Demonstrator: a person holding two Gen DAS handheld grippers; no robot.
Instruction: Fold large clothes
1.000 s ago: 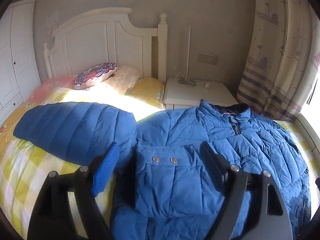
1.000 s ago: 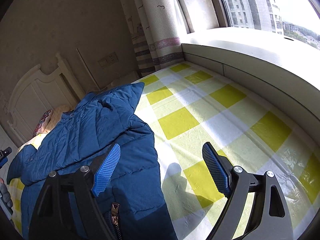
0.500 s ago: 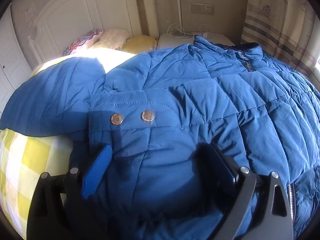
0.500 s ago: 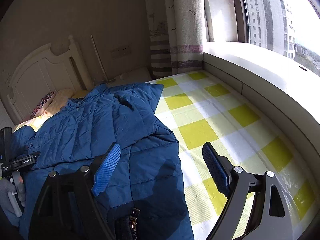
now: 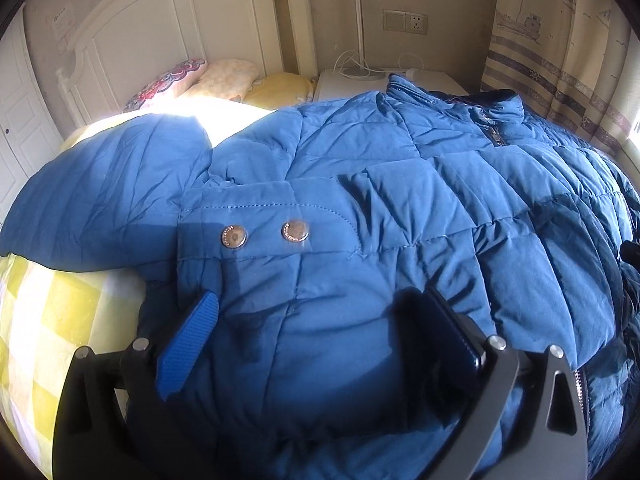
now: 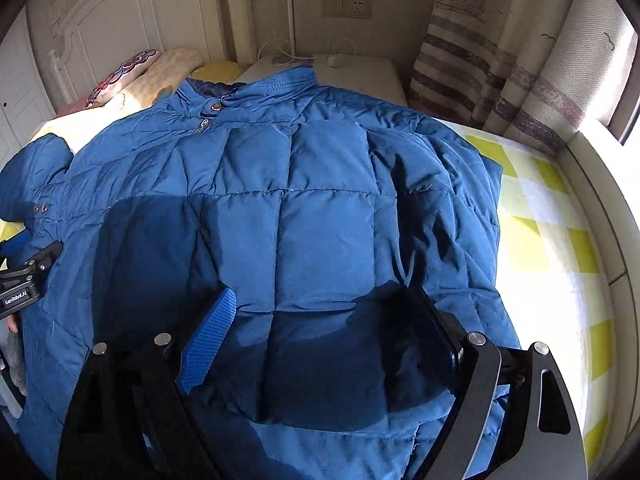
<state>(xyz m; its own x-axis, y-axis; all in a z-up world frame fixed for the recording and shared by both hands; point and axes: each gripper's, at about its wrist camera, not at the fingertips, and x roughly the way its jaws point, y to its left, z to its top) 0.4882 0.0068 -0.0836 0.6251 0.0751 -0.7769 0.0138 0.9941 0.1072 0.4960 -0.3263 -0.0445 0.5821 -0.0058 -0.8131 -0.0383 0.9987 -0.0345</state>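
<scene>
Lying spread across the bed, the blue quilted puffer jacket covers most of the yellow-and-white checked bedsheet, front side up, its collar towards the headboard and its zip closed at the neck. One sleeve stretches out sideways over the sheet, on the left of the left wrist view, and its surface catches bright sunlight. A pocket flap with two round metal snap buttons sits just ahead of the left gripper.

That left gripper's jaws stand wide apart, a blue ribbed pad on one side and a dark pad on the other, straddling a swell of jacket fabric below the pocket flap; the pads are close to or touching the cloth, but nothing is pinched between them. The right gripper is likewise released, its fingers spread over the padded panel near the jacket's lower edge, with a shadow falling on the fabric between them. Whether its pads press into the cloth cannot be told.

Beyond the collar lie a patterned round-motif cushion and pale yellow pillows against the white panelled wooden headboard. A white bedside table with trailing white cables stands beside it, below a wall socket. Striped cream curtains hang on the right, next to a sunlit window ledge.
</scene>
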